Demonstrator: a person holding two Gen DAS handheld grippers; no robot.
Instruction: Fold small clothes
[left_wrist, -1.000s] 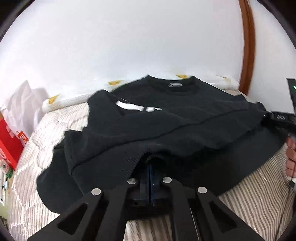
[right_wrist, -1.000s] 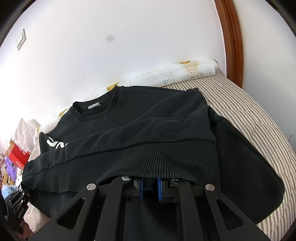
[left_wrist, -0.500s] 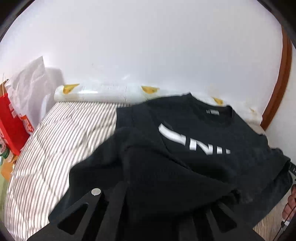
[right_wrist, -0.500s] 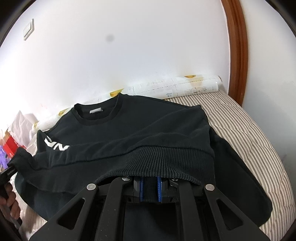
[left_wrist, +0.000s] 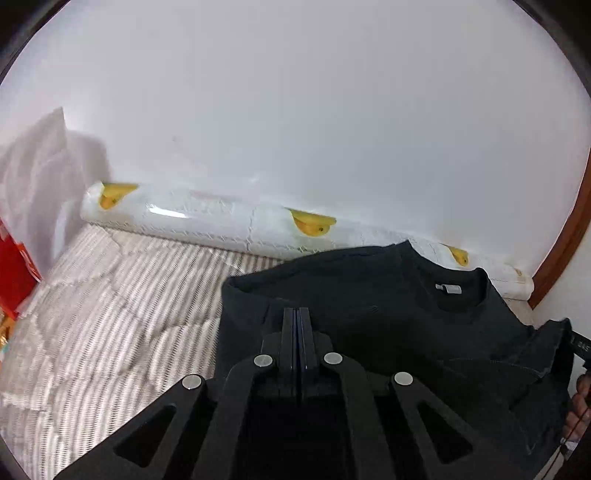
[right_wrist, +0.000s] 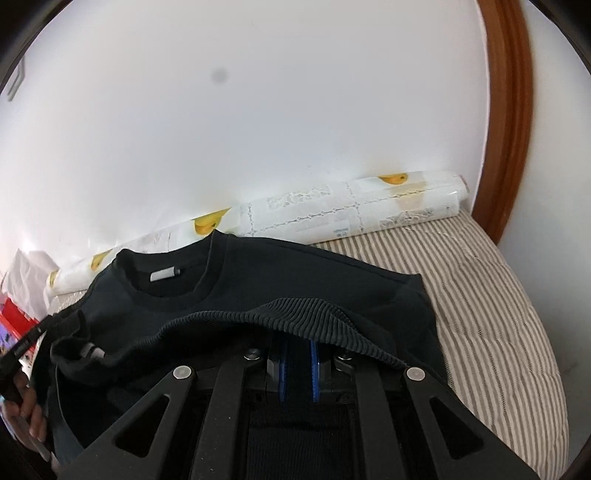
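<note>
Sweatshirt (left_wrist: 373, 306): one garment, black, lay on the striped quilt (left_wrist: 110, 295) near the white wall, its collar end toward the wall. It had a round ribbed neckband with one small grey label (right_wrist: 164, 275) inside the back of the neck. A ribbed hem band (right_wrist: 295, 317) was lifted and draped over the front of the right gripper (right_wrist: 297, 365). The fabric lay doubled over itself, with loose folds at the side nearer the left gripper (left_wrist: 297, 332).

Grippers: two, one per hand. The left gripper's fingers (left_wrist: 290, 332) were pressed flat together above the sweatshirt; whether any cloth sat between them could not be told. The right gripper's blue pads (right_wrist: 282, 369) stood narrowly apart with black fabric between them, clamped on the hem.

Other items: one long roll of white wrapping with yellow duck prints (left_wrist: 221, 225) lay along the wall behind the collar. One red box (left_wrist: 16, 273) stood at the quilt's left edge. One brown wooden frame (right_wrist: 506, 122) curved up the wall at right.
</note>
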